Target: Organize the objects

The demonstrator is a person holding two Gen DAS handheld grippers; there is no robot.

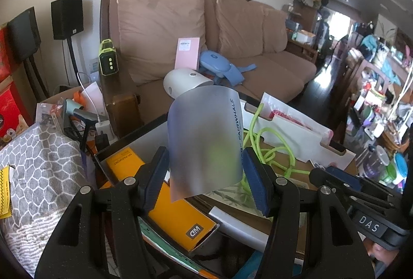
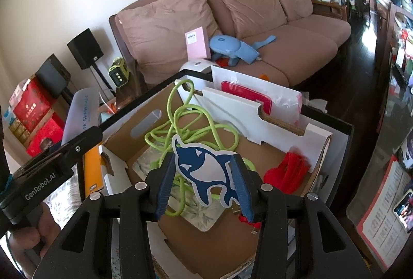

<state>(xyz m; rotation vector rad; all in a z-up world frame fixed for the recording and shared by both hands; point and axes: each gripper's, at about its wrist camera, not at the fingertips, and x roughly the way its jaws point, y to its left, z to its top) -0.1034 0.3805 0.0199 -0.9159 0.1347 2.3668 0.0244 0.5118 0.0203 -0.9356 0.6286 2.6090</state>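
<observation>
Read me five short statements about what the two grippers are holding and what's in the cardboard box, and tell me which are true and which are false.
1. The left gripper holds a curved silvery sheet. True.
2. The right gripper is empty. False: its jaws are shut on a blue and white whale-shaped card.
3. A lime-green cord lies coiled in the cardboard box. True.
4. The red strap lies on the sofa. False: it lies inside the box.
5. A pink booklet leans against a sofa cushion. True.
</observation>
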